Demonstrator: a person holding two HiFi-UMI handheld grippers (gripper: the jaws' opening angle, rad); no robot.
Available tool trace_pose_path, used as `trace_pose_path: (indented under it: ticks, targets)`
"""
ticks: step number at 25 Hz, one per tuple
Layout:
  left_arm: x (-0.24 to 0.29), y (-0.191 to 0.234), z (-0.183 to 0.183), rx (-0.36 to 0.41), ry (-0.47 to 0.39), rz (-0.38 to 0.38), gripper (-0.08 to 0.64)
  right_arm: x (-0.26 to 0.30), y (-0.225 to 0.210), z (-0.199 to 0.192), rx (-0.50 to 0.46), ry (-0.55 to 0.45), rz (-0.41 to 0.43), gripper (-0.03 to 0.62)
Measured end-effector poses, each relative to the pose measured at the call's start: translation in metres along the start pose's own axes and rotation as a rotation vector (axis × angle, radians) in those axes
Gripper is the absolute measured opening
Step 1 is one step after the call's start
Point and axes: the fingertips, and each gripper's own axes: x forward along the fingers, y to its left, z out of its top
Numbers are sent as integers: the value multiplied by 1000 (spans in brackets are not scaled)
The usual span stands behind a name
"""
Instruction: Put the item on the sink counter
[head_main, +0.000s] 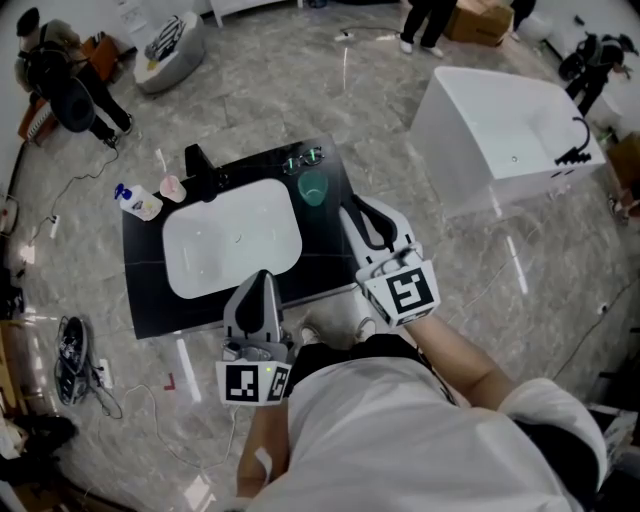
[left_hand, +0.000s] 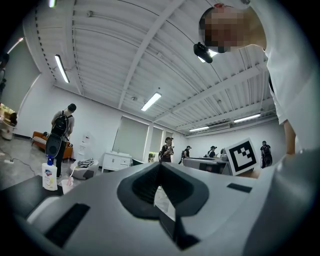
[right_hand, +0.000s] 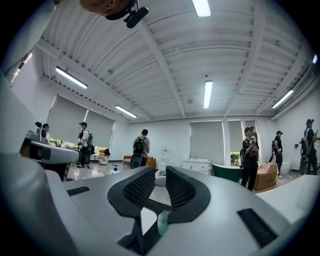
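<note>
Nearest the person, the left gripper (head_main: 263, 280) is hovering at the sink counter's (head_main: 145, 300) front edge, jaws pressed together and empty. The right gripper (head_main: 352, 212) is pointing along the right edge, its jaws a sliver apart around nothing. Just beyond, the green cup (head_main: 313, 188) is standing upright near the far right corner. It is probably light, stiff and slick, and best pinched across its rim.
</note>
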Motion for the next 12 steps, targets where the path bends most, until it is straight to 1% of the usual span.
trace_pose_path:
  ticks: [6,12]
  targets:
    - [1,1,1,1,1,3,2,-1,2,9,0,-29,22,78]
    - [3,5,2,-2,-5,12,2,1,7,14,-4,-41,63,61]
